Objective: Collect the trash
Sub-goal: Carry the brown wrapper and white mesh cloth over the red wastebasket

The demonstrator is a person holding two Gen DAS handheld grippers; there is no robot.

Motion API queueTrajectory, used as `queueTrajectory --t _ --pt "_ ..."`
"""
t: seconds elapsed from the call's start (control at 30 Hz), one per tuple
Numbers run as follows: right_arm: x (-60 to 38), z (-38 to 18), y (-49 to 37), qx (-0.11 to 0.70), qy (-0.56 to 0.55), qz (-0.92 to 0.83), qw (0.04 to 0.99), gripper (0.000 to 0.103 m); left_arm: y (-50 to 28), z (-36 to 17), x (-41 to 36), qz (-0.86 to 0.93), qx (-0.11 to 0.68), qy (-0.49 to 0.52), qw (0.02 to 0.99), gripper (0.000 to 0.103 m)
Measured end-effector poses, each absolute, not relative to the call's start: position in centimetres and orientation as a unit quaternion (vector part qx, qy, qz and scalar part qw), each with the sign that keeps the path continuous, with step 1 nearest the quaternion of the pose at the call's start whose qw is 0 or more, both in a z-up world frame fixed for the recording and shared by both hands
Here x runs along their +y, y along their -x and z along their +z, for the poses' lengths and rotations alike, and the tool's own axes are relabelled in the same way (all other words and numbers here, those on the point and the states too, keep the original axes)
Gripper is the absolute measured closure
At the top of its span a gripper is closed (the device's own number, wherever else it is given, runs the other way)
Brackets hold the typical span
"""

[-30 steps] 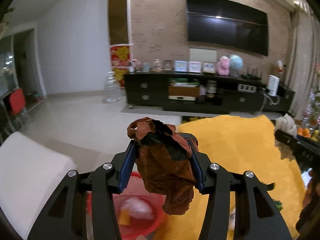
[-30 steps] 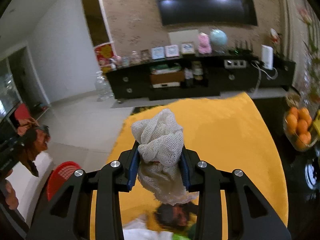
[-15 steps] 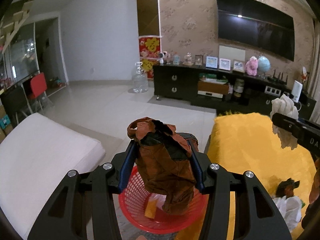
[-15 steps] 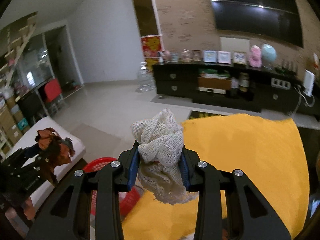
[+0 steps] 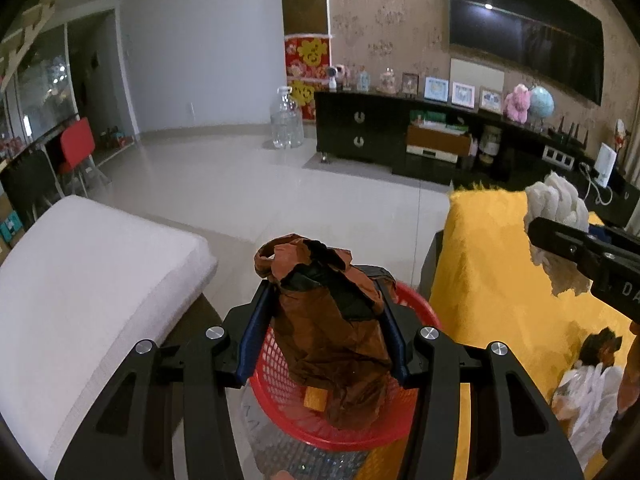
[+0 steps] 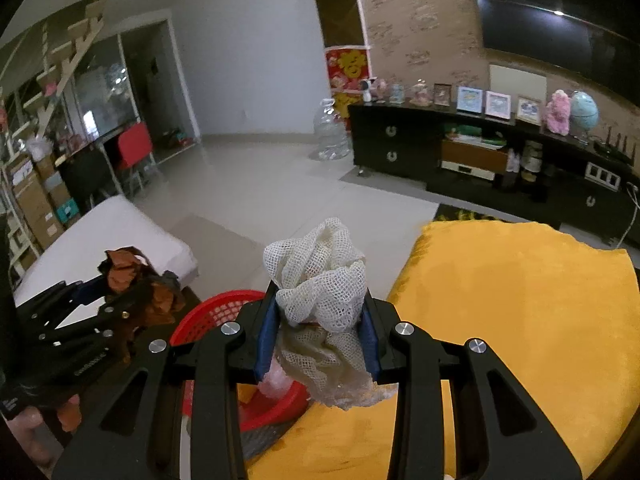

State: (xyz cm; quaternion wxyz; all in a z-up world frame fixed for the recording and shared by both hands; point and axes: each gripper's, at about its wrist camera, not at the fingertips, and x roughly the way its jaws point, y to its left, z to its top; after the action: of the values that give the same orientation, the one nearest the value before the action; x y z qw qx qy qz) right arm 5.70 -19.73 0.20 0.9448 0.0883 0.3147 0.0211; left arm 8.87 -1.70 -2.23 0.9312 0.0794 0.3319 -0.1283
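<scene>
Two grippers each carry a piece of trash near a red basket.

From the left wrist, the left gripper (image 5: 326, 316) has its jaws clamped on a crumpled brown paper wad (image 5: 332, 328) with black patches; the wad sticks up above the blue pads and hangs below them. Directly beneath it sits the red mesh basket (image 5: 416, 312) on the floor, between a white cushion (image 5: 92, 288) at the left and the worktop draped in a yellow cloth (image 5: 492, 272) at the right. An orange scrap (image 5: 314, 398) lies inside the basket, partly hidden by the wad. At the right edge the right gripper (image 5: 560, 240) reaches in over the yellow cloth, with a white mesh bundle (image 5: 556, 204) showing above and below its black finger. Further down on the cloth lie a small dark crumpled scrap (image 5: 602, 350) and a white plastic bag (image 5: 592, 396), though both are too close to the blurred rim to tell more.

From the right wrist, the right gripper (image 6: 320, 330) has its jaws pressed tight on the white mesh bundle (image 6: 320, 280), which bulges above the pads and trails below. It hangs over the edge where the yellow cloth (image 6: 520, 300) meets the red basket (image 6: 216, 308), whose rim shows just left of the jaws; something pale pink (image 6: 276, 380) lies inside. At the left, the left gripper (image 6: 120, 292) holds the brown paper wad (image 6: 128, 272) above the basket's near side, in front of the white cushion (image 6: 112, 236).
</scene>
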Motion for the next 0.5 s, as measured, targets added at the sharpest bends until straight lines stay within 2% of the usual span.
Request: queueTrajectory --t 0.5 --pt "-16.3 -3.2 -8.1 0.358 -0.081 0.063 0.928 0.068 -9.6 -5.7 -0.1 -0.110 0.370 -0.094 0.918 0.055"
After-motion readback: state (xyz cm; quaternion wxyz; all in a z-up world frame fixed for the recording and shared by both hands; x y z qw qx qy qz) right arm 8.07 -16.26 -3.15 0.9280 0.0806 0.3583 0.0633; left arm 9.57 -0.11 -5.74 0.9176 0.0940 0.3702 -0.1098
